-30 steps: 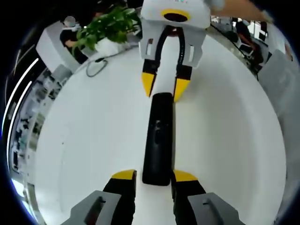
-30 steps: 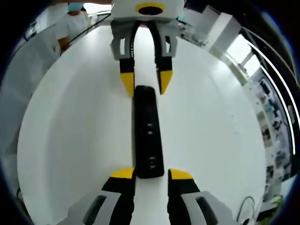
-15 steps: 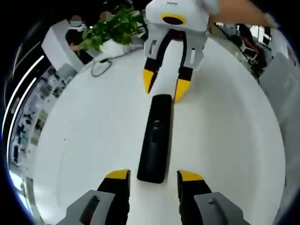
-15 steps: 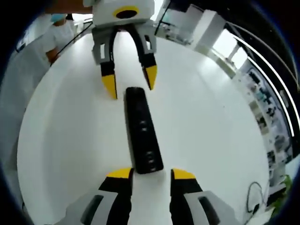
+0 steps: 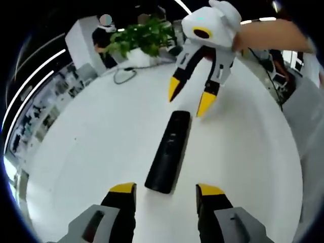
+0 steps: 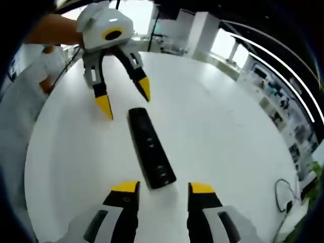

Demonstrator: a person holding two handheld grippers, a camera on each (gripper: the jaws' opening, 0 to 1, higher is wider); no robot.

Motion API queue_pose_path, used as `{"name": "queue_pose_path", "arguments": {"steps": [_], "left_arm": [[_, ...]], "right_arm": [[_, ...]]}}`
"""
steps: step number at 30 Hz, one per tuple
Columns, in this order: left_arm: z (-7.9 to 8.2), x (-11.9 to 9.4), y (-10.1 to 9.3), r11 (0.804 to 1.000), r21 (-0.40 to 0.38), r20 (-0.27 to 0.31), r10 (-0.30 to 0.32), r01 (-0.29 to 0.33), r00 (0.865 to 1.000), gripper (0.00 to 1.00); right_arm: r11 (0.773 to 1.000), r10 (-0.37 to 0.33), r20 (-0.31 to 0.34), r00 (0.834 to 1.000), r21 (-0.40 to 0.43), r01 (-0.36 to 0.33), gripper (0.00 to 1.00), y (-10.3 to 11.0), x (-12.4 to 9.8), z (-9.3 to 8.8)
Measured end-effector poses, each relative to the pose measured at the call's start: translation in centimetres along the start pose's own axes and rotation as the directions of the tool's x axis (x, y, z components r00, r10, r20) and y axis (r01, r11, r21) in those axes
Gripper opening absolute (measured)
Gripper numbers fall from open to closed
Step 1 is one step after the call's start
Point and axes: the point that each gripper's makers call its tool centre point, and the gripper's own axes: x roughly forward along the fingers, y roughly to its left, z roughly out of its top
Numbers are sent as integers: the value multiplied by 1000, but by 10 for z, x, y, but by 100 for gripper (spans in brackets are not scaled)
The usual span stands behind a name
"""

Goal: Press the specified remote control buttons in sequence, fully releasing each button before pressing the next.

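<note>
Both tongs have pulled back from the remote control [image 5: 168, 152], which lies flat on the white bench [image 5: 91, 142] between them, touched by neither. Left tongs [image 5: 166, 189] are spread apart, empty, just short of its near end. Right tongs [image 6: 158, 188] are also apart and empty, near the opposite end.
</note>
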Motion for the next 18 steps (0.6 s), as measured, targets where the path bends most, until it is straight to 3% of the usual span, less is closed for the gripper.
{"name": "queue_pose_path", "arguments": {"steps": [5, 8, 18], "left_arm": [[1, -9, 4, 999, -35, 34, 24, -22, 999, 53], [4, -13, 0, 998, -67, 67, 11, -6, 998, 54], [-1, -33, -15, 993, -111, 97, 43, -32, 994, 57]], "right_arm": [[998, -14, 40, 999, 65, 11, 38, 1, -9, 3], [987, -20, 98, 995, 163, 3, 41, 4, -14, 11], [983, -47, 107, 993, 180, 27, 44, 21, -27, 13]]}}
